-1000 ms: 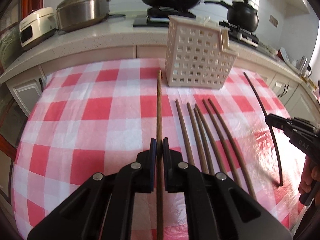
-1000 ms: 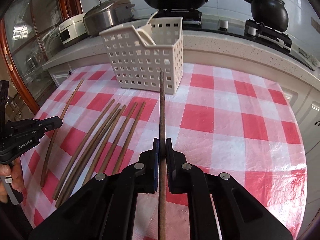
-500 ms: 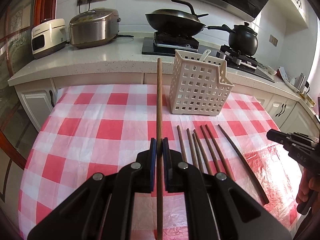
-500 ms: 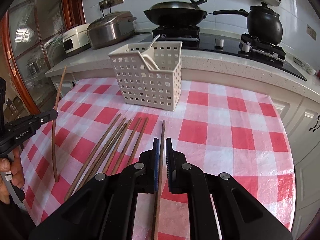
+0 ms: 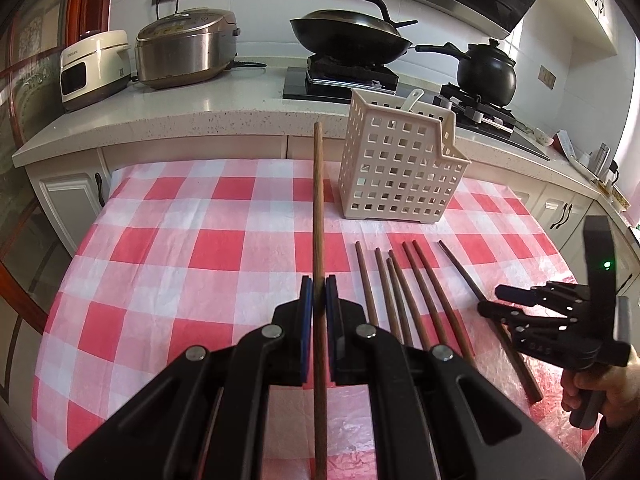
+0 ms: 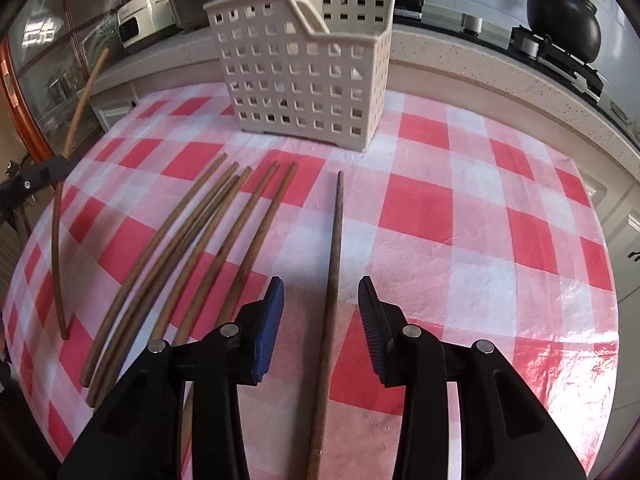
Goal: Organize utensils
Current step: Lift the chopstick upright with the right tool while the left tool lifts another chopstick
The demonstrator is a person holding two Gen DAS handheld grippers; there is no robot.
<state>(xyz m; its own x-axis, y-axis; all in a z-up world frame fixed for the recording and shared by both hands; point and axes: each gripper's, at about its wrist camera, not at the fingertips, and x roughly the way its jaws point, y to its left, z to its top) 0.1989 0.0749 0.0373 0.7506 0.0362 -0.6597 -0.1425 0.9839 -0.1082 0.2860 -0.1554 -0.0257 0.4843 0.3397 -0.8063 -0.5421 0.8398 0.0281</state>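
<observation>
My left gripper [image 5: 319,292] is shut on a brown chopstick [image 5: 318,200], held up off the red-checked cloth and pointing toward the white slotted basket [image 5: 400,168]. My right gripper [image 6: 320,292] has its jaws opening. Another chopstick [image 6: 335,240] lies flat on the cloth between the pads, touched by neither. Several more chopsticks [image 6: 192,240] lie side by side to its left. The basket [image 6: 304,80] stands at the far side with a white spoon [image 6: 316,20] in it. The right wrist view shows the left gripper [image 6: 60,164] at the left edge with its raised chopstick [image 6: 80,108].
Behind the table runs a counter [image 5: 200,120] with a rice cooker [image 5: 184,48], a wok [image 5: 348,36] and a black pot [image 5: 486,72] on the stove. A hand [image 5: 600,380] holds the right gripper [image 5: 490,298] near the table's right edge.
My right gripper has lowered its chopstick onto the cloth beside the others and let go, with the jaws parting. My left gripper has lifted its chopstick off the table.
</observation>
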